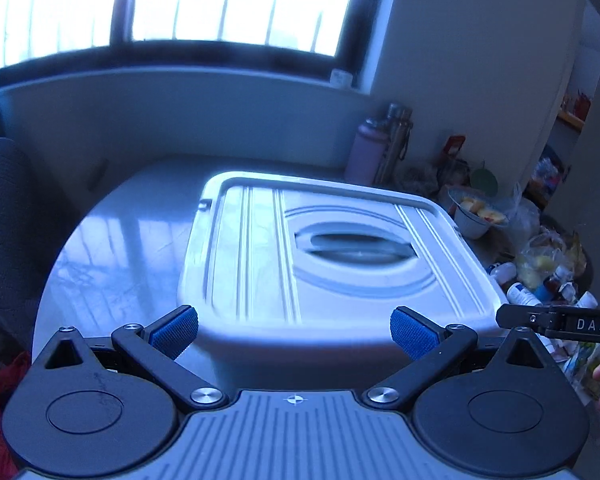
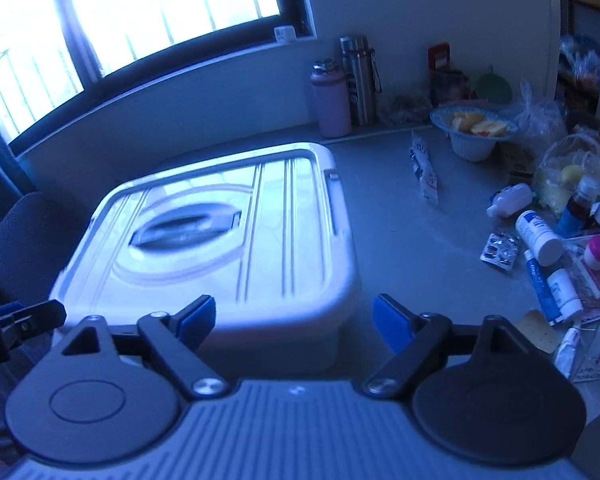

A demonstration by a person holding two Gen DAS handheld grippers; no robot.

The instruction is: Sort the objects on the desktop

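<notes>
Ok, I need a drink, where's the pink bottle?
The pink bottle stands at the table's back edge below the window, left of the steel flask, beyond the white box.

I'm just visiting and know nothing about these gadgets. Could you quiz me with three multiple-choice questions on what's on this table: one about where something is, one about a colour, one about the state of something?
1. Where do the two bottles stand?
A. Against the wall below the window
B. On the storage box
C. On the chair

2. What colour are the pads on the gripper fingers?
A. Red
B. Blue
C. Yellow

3. How is the storage box?
A. Lid off
B. Tipped on its side
C. Lid on, handle lying flat

Answers:
1 A: the pink bottle and steel bottle stand at the wall.
2 B: the pads are blue.
3 C: the storage box is closed, its handle folded into the lid's recess.
</notes>
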